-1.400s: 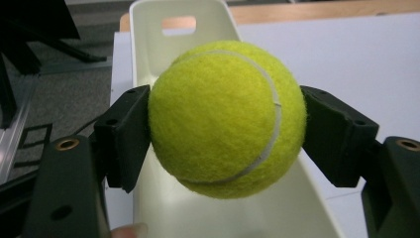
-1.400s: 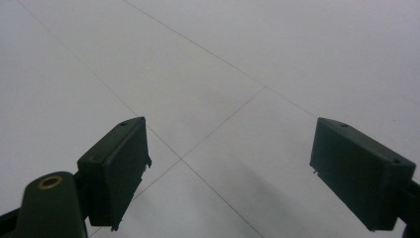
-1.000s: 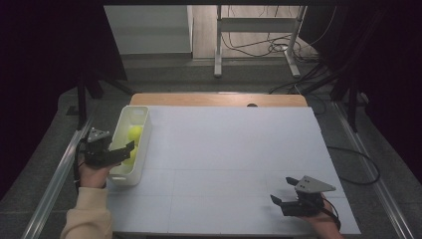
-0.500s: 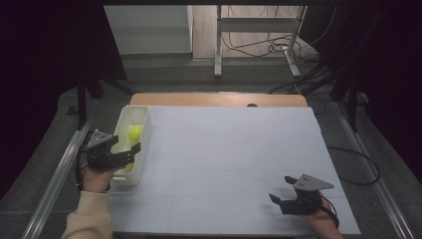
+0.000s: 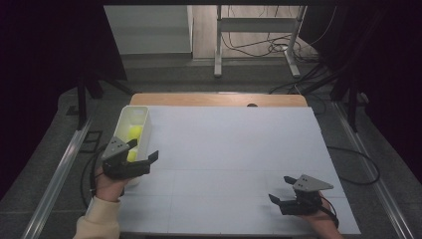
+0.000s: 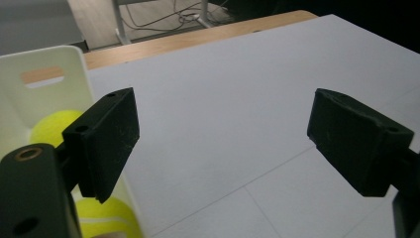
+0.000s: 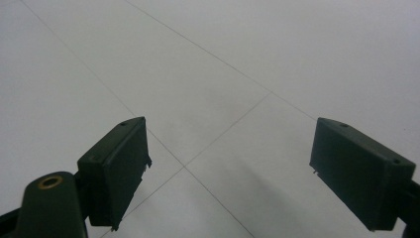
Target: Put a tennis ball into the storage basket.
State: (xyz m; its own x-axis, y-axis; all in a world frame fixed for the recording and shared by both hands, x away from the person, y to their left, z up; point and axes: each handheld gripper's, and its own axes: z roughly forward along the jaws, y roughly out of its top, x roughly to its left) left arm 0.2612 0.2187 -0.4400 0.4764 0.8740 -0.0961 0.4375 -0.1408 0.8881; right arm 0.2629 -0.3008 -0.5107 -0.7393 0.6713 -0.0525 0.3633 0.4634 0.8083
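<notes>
Found two yellow balls [image 5: 134,132] in the white bin [image 5: 135,110] at the left edge of the bench [image 5: 234,144], one behind the other along its length. Probably put the bin at that edge to leave the middle of the bench free for work.

Held the left gripper [image 5: 144,149] above the near end of the bin, turned toward the open bench and not down at the balls. Had just been opening its fingers [image 6: 106,139]; saw them wide, with nothing between, only bare bench behind the gap. Saw in the left gripper view one ball past the left finger and a second one low beside it, both inside the bin wall. Judged from this that the balls were already put away, and that such wide, empty fingers suited a hand with nothing more to carry. Could not tell for sure whether the left finger touched the rim or hung just over it; looked apart, probably.

Rested the right gripper [image 5: 279,189] low at the near right corner, well apart from the bin, likely parked there to leave the way free. Saw its fingers [image 7: 116,168] wide too and empty, over the thin lines of the bench sheet.
</notes>
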